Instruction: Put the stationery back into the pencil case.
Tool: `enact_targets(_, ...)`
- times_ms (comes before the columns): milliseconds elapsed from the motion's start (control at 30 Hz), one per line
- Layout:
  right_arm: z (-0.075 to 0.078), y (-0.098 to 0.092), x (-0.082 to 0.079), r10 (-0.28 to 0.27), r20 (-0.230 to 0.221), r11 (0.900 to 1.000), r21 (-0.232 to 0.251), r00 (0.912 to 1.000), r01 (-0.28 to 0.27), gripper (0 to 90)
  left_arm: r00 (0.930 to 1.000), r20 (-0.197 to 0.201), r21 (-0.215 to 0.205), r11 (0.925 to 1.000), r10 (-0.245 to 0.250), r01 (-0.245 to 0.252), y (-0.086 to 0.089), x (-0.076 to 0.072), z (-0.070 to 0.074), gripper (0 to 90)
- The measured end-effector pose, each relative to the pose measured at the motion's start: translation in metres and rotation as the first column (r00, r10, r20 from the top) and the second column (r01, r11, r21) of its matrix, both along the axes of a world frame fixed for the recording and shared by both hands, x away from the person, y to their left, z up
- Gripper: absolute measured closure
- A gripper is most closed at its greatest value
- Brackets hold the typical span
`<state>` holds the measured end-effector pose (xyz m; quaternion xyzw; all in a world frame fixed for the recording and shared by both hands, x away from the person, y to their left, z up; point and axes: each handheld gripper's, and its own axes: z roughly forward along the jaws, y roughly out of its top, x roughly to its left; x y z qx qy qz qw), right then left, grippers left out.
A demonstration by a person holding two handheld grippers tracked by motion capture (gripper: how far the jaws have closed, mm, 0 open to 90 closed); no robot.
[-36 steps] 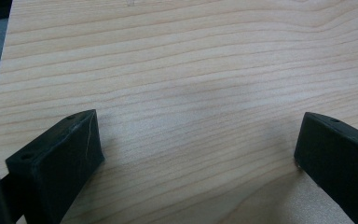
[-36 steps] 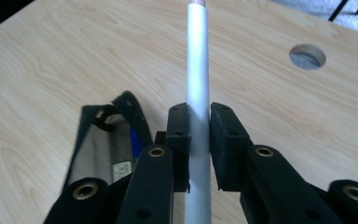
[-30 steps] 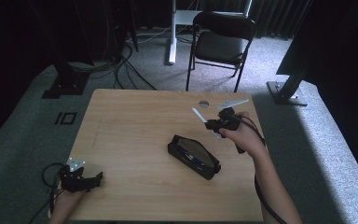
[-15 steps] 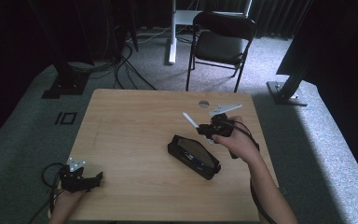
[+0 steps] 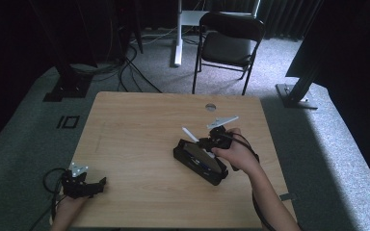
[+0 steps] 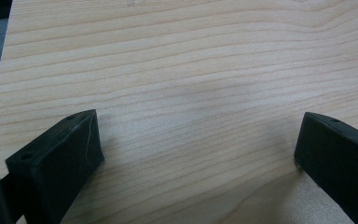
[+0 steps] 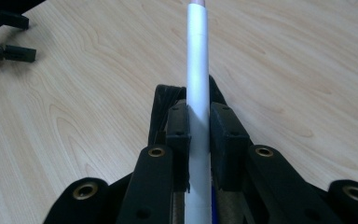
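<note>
Since the earlier frame, the right gripper (image 5: pixel 203 140) had carried the white pen (image 7: pixel 198 88), clamped between its jaws, down over the black case (image 5: pixel 200 161). Left gripper (image 5: pixel 89 185) rested open, apart. Next, judging by this: lowering the pen into the case and releasing.

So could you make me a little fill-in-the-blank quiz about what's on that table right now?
1. The right gripper has its jaws shut on a slim ____ pen.
2. Below that pen lies an open black ____.
3. The left gripper rests near the table's front corner with its jaws ____.
4. Beyond the table stands a folding ____.

Missing words: white; case; open; chair
</note>
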<state>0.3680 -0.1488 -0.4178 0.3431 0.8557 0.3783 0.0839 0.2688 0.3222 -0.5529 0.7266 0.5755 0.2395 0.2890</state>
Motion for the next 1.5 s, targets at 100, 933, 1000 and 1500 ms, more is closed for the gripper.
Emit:
enact_targets(100,-0.007,0.001,0.0,0.006,-0.013,1.0,-0.008,0.9999,-0.006,78.5,1.0,0.0,-0.003,1.0,0.001,-0.001,0.0,0.0,0.0,0.9)
enact_targets(933,-0.044,0.008,0.002,0.043,-0.073,0.99,-0.129,0.9964,-0.052,78.5,1.0,-0.001,-0.002,1.0,0.001,-0.001,0.0,0.0,0.0,0.9)
enact_targets(1000,-0.046,0.009,0.002,0.044,-0.085,0.989,-0.138,0.9954,-0.056,78.5,1.0,-0.001,-0.002,1.0,0.001,-0.001,0.0,0.0,0.0,0.9)
enact_targets(1500,-0.06,0.016,0.008,0.038,-0.119,0.979,-0.193,0.9921,-0.061,78.5,1.0,-0.001,-0.002,1.0,0.001,-0.001,0.0,0.0,0.0,0.9)
